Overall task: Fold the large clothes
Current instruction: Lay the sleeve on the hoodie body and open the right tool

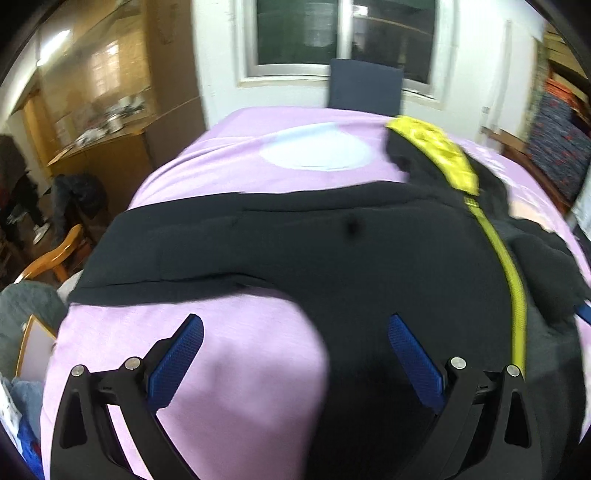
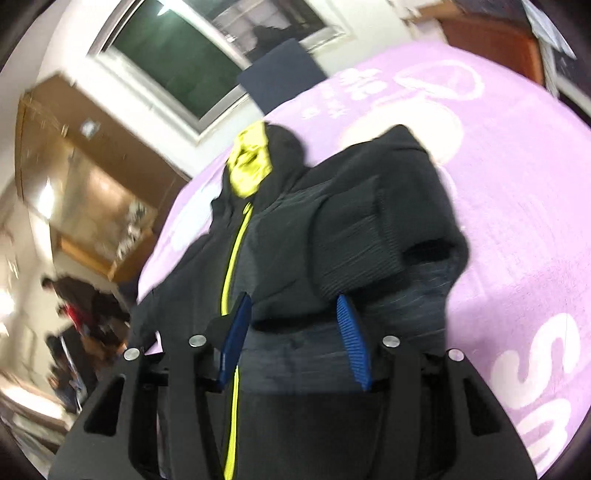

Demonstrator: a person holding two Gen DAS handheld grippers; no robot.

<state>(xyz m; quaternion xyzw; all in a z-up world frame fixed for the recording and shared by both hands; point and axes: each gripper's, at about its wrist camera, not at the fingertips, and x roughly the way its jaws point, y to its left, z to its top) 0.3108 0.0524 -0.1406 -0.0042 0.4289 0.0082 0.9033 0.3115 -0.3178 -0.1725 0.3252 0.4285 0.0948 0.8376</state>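
A black jacket (image 1: 295, 251) with a yellow-green zipper (image 1: 513, 280) and a yellow hood lining (image 1: 439, 151) lies spread on a purple blanket (image 1: 221, 155). My left gripper (image 1: 295, 321) hangs open and wide above the jacket's near edge, with nothing between its blue pads (image 1: 177, 358). In the right wrist view the jacket (image 2: 288, 236) has a sleeve (image 2: 388, 206) folded over its body, the ribbed cuff (image 2: 354, 243) just ahead of my right gripper (image 2: 293, 301). Its jaws stand apart over the ribbed hem; the pads (image 2: 352, 339) do not press on the cloth.
The purple blanket (image 2: 517, 192) with white print covers the whole bed. A dark blue chair back (image 1: 364, 86) stands at the far end below a window (image 1: 295, 33). A wooden cabinet (image 1: 110, 110) and a wooden chair (image 1: 55, 258) are to the left. A person (image 2: 74, 291) is in the background.
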